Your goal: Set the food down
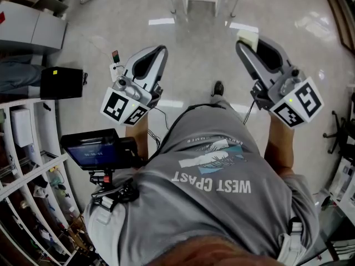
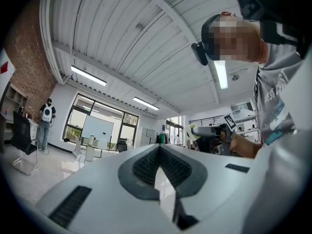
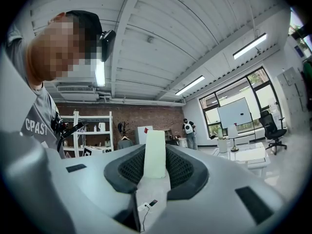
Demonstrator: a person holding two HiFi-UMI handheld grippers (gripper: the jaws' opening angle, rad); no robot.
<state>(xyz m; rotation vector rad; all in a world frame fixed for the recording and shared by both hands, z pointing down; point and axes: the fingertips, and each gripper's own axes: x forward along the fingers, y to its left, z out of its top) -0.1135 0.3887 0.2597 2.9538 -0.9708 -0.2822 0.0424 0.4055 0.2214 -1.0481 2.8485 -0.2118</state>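
While the right gripper (image 1: 249,42) clamps a pale cream rectangular block of food (image 3: 155,150) upright between its dark ribbed pads (image 3: 127,167), the left gripper (image 1: 160,50) has its jaws pressed together on nothing. Both are held out in front of the person's grey printed T-shirt (image 1: 222,204), well apart. The food hangs above the glossy beige floor (image 1: 194,65) ahead of that shirt.
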